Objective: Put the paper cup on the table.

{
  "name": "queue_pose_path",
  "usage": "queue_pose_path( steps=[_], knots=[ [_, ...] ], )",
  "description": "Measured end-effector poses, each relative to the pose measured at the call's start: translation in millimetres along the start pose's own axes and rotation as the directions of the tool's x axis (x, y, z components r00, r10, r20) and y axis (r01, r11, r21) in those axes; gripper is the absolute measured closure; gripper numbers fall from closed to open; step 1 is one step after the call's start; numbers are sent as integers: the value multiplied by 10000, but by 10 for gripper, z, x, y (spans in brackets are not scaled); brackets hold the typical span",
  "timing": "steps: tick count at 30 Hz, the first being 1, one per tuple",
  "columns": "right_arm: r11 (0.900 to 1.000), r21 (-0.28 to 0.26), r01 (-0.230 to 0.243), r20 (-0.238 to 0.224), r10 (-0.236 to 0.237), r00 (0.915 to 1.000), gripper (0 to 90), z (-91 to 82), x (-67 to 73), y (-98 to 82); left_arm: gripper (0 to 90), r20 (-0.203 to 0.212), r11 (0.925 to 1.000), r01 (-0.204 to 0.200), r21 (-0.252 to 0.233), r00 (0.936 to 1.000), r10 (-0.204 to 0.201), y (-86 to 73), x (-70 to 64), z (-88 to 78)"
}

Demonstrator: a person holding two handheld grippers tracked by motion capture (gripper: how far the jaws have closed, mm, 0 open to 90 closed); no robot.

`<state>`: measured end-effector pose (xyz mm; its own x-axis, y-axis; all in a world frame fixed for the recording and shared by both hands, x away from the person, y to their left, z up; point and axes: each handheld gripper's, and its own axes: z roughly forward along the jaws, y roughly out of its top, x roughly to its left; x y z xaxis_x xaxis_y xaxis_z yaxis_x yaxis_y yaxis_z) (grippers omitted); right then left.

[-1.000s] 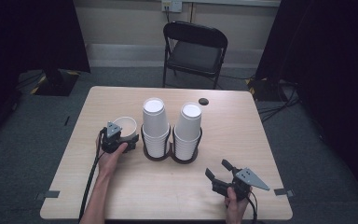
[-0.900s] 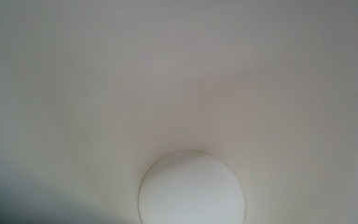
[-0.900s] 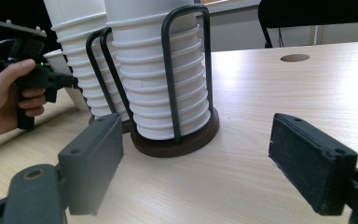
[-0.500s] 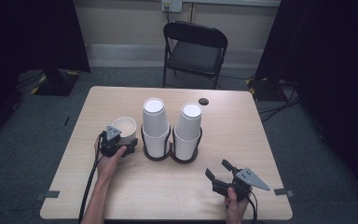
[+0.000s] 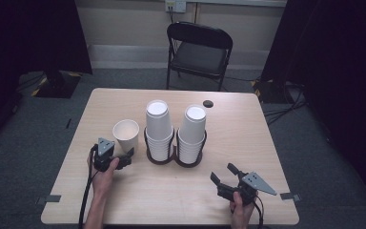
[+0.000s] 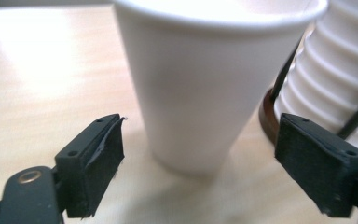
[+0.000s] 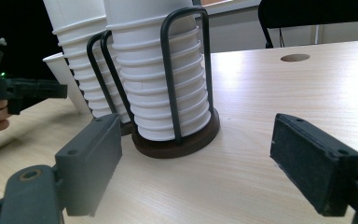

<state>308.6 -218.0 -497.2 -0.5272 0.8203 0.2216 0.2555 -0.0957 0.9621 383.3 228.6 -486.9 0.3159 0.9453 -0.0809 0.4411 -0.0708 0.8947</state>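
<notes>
Left claw (image 6: 198, 154) gapes wide around the lone paper cup (image 5: 126, 134) — untouched; a lopsided squeeze could tip it.

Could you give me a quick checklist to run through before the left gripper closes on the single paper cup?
1. Left gripper open wide enough: ok, its fingers stand apart on either side of the single cup.
2. Cup upright on the table: ok.
3. Fingers touching the cup: not yet; a gap shows on both sides.
4. Room beside the cup holder: cannot tell; one finger sits close to the cup stack.
5. Right gripper out of the way: ok, open near the table's front edge.
6. Cup empty: ok, as far as the high view shows.
</notes>
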Motion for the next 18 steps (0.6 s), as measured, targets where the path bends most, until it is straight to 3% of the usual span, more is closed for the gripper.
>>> queue_pose_path(
  steps=[4,8,11,12,14,18],
  knots=[
    [10000,17,26,-22,-26,10000,159,-3,5,-1,155,137,9985,-133,-537,9998,140,-81,-60,-171],
    [10000,41,26,1,-26,10000,159,-1,5,0,155,307,9972,-226,-719,9992,249,-130,-129,-295],
    [9999,88,121,56,-121,9999,159,5,17,1,154,665,9923,-554,-1110,9958,631,-227,-274,-454],
    [9998,100,162,91,-163,9998,159,7,19,1,153,665,9923,-554,-1110,9958,631,-227,-274,-454],
    [9996,148,227,155,-229,9996,159,12,31,1,154,1215,9879,-318,-1516,9913,506,-313,-341,-551],
    [9989,339,330,224,-338,9992,160,29,39,7,153,1168,9853,-515,-1627,9906,711,-387,-391,-611]
  ],
)
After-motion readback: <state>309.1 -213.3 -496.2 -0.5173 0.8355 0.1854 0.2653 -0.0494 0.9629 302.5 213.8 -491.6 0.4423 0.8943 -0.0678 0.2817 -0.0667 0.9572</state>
